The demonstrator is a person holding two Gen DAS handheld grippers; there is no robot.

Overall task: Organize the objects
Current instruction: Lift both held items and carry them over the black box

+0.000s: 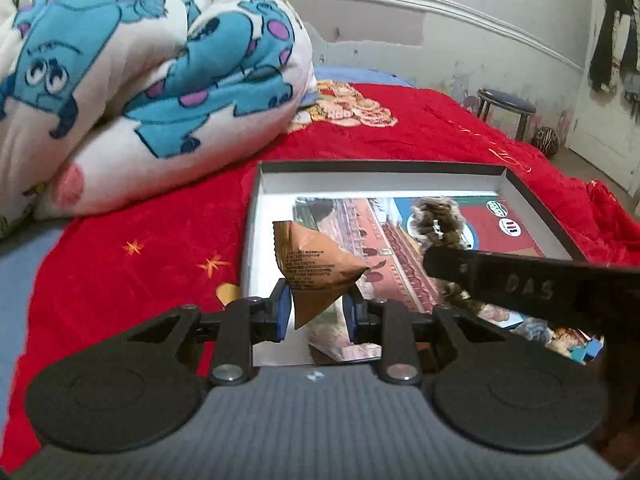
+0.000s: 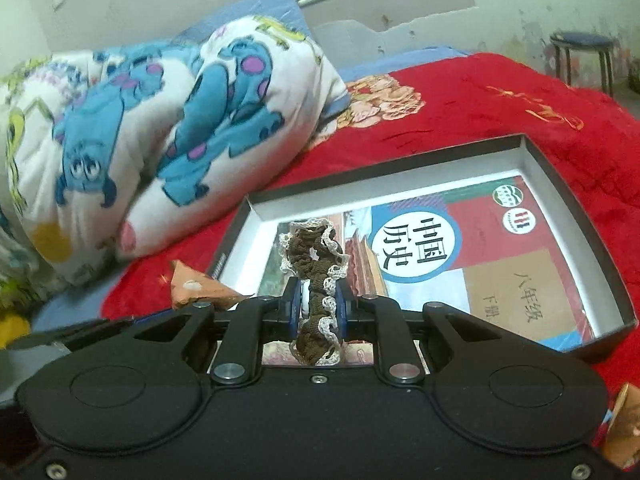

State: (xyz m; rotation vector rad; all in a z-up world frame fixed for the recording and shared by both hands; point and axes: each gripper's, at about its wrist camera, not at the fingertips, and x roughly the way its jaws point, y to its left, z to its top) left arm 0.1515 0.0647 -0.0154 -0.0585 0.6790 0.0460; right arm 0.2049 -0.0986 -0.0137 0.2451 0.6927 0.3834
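My left gripper (image 1: 318, 310) is shut on a brown snack packet (image 1: 316, 268) and holds it above the near left corner of a shallow black box (image 1: 536, 196) with a white inside. A history textbook (image 2: 476, 256) lies flat in the box. My right gripper (image 2: 318, 306) is shut on a brown hair scrunchie with white lace trim (image 2: 316, 276), held over the box's near edge. The scrunchie (image 1: 436, 220) and one right finger (image 1: 520, 280) also show in the left wrist view. The packet (image 2: 196, 286) peeks in at the left of the right wrist view.
The box (image 2: 552, 168) sits on a red bedspread (image 1: 132, 256). A folded cartoon quilt (image 1: 152, 80) lies behind and left of it. A blue stool (image 1: 506, 106) stands by the far wall. Another orange packet (image 2: 624, 428) lies at the lower right.
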